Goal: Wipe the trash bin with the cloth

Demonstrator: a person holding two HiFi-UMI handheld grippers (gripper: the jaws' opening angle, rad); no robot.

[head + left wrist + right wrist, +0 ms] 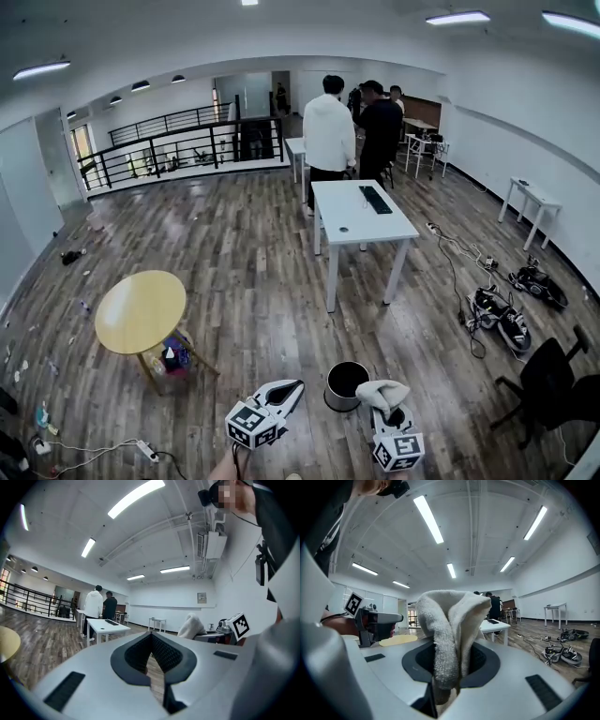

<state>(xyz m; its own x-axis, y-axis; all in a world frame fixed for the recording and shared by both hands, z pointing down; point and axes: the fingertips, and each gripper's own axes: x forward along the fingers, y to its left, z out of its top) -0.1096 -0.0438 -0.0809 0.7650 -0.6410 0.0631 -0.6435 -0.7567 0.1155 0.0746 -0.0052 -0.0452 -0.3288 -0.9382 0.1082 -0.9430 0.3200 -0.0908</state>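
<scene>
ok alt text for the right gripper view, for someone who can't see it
The right gripper is shut on a folded white cloth that stands up between its jaws. Behind are the left gripper on the picture's left, a white table on its right, and ceiling lights.

Head view: cloth (pixel 380 392) and right gripper (pixel 394 417) cover the right rim of the trash bin (pixel 332 401). The person's arm (pixel 223 469) is cut off at the bottom edge. Office chair (pixel 551 384) is clipped by the right edge. Bundle (pixel 172 357) under the round table (pixel 141 309) is too small to ID, same for the floor gear (pixel 502 319) by the cables. Third person (pixel 397 94) is mostly hidden behind the two at the white table (pixel 361 211).
Right gripper view: cloth fills the jaw gap, so the pad faces are hidden.
Left gripper view: shell of the left gripper (pixel 152 637) blocks the right gripper below its marker cube (pixel 239 625).
</scene>
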